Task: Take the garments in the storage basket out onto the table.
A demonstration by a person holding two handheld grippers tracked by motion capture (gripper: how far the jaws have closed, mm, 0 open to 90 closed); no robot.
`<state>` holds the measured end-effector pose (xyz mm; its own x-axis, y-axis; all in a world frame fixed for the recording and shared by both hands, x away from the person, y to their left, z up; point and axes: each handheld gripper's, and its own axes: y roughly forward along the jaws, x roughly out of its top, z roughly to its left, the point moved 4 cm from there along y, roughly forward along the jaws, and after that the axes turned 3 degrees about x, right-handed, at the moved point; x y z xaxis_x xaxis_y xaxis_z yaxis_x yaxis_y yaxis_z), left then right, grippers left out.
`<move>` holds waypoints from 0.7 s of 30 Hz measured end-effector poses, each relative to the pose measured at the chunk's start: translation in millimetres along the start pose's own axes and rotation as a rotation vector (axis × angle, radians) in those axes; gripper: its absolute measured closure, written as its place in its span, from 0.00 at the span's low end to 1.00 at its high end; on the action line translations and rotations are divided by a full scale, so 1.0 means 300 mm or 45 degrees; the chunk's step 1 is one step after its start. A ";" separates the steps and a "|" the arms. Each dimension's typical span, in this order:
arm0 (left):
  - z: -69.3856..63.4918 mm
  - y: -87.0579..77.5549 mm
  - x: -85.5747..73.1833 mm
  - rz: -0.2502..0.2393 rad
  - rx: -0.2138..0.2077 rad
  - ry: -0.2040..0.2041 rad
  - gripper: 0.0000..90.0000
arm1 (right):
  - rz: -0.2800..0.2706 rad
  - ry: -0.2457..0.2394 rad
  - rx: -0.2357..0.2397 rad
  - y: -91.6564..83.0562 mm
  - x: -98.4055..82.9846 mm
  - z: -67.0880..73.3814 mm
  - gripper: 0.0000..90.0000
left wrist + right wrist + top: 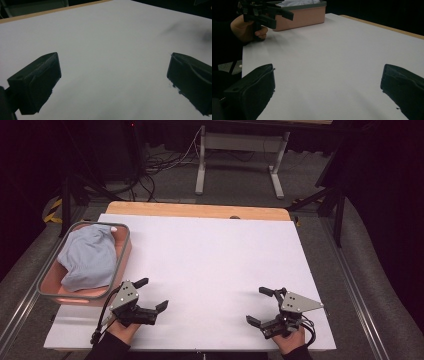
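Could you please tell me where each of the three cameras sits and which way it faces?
High view: fixed above the near side, looking forward and down on the white board; both hands, the left claw and the right claw show.
Left gripper view: rides the left claw, looking across bare board between its open jaws.
Right gripper view: rides the right claw, facing the left hand and the pink bin.
High and right views share the bin and cloth.

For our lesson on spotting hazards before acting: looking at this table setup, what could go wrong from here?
1. The pink plastic bin with a grey rim overhangs the white board's left edge; reaching in could tip it.
2. The crumpled light blue cloth is limp, so a pinch may gather only one layer.
3. The open left gripper sits close to the bin and could knock it.
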<state>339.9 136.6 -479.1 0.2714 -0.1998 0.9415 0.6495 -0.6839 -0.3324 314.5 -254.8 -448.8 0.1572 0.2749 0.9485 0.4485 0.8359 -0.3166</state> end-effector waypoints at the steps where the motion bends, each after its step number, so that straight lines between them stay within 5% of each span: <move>1: -0.001 0.000 0.000 0.004 0.000 0.002 0.00 | 0.003 0.002 0.002 0.001 -0.001 0.001 0.00; 21: -0.033 -0.008 0.027 0.058 -0.053 0.053 0.01 | 0.003 0.005 0.014 0.002 -0.002 0.002 0.00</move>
<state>333.4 129.7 -470.1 0.2702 -0.2598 0.9271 0.6069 -0.7015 -0.3735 314.2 -254.3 -449.5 0.1618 0.2751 0.9477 0.4385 0.8403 -0.3188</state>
